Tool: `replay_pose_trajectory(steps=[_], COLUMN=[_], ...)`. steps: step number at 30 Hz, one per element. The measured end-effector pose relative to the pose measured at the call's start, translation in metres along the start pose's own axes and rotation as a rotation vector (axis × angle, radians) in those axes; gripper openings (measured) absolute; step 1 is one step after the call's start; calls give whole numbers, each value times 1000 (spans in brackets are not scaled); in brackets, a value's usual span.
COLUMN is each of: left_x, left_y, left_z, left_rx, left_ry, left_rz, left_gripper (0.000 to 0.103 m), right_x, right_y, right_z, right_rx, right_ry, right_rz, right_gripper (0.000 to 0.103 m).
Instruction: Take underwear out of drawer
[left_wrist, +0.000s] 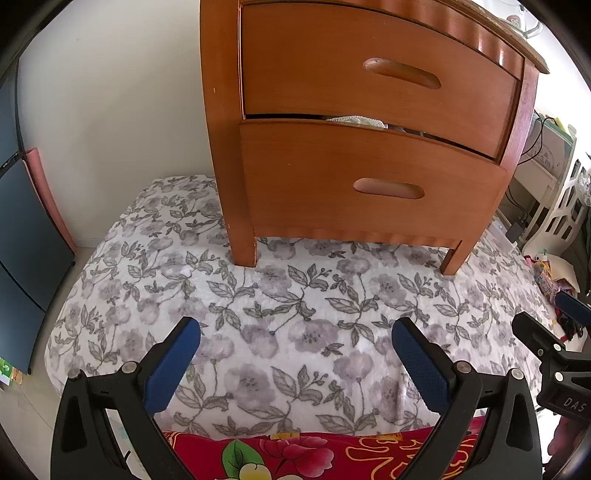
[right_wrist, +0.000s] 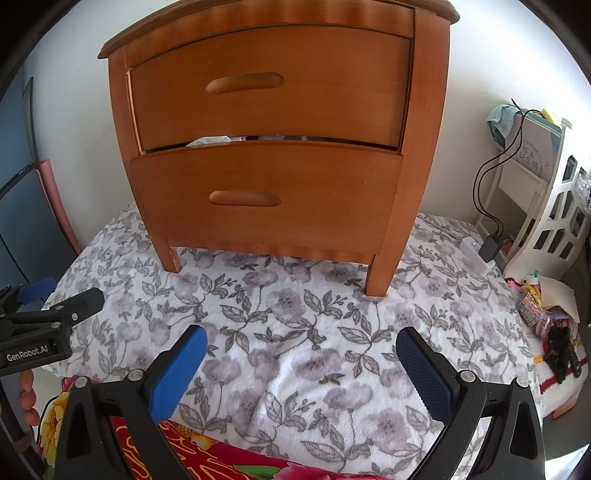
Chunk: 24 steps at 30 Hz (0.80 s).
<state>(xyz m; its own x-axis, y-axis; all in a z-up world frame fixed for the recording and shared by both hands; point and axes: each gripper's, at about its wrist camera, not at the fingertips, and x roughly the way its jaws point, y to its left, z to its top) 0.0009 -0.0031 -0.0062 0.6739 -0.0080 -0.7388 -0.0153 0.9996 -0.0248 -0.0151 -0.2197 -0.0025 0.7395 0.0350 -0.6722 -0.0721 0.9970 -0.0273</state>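
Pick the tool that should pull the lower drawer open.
Right, marginally. The right tool faces the lower drawer handle almost head-on; the left tool sees that handle off to its right. Both stand open, empty, well short of it.

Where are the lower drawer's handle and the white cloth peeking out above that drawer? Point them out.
lower drawer's handle (right_wrist: 244, 198): right wrist view, middle of the recessed grip.
white cloth (right_wrist: 208, 141): right wrist view, bunched part showing in the gap.

Both wrist views look downward from nearby, sharing the wooden nightstand (left_wrist: 369, 147) (right_wrist: 269, 147) front.
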Motion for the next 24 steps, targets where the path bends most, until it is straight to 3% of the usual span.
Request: replay_pose_trajectory(steps=[24], left_x=[0], left_y=[3], left_z=[-3], left_rx=[-7], left_ry=[19], left_rz=[-8], left_gripper=[103], right_x=[3], right_y=[0], right_z=[-2], right_rx=[-4], right_ry=[25], right_rz=[1], right_gripper=[103])
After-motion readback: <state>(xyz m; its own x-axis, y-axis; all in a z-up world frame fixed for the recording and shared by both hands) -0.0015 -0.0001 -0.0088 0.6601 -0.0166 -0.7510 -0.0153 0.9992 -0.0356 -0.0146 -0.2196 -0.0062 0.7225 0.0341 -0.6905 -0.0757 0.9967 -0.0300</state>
